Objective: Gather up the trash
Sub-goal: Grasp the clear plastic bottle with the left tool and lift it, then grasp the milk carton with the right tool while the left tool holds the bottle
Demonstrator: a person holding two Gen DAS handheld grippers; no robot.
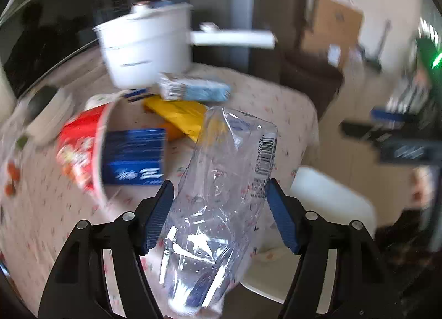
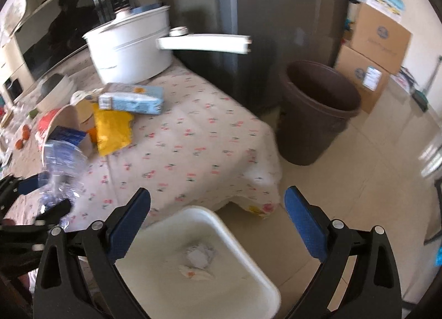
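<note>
My left gripper (image 1: pixel 219 192) is shut on a crushed clear plastic bottle (image 1: pixel 218 203) and holds it above the flowered table (image 1: pixel 270 103). The bottle also shows in the right wrist view (image 2: pixel 59 169), at the left with the left gripper. More trash lies on the table: a red paper cup (image 1: pixel 80 153) on its side with a blue box (image 1: pixel 135 158) in it, a yellow wrapper (image 1: pixel 179 117) and a light blue carton (image 1: pixel 193 89). My right gripper (image 2: pixel 216 200) is open and empty, over a white bin (image 2: pixel 199 261) that holds crumpled paper (image 2: pixel 197 261).
A white pot (image 2: pixel 129 48) with a long handle stands at the back of the table. A brown waste bucket (image 2: pixel 317 109) stands on the floor beside the table, before a steel fridge (image 2: pixel 276 15). Cardboard boxes (image 2: pixel 370 53) are stacked at the right.
</note>
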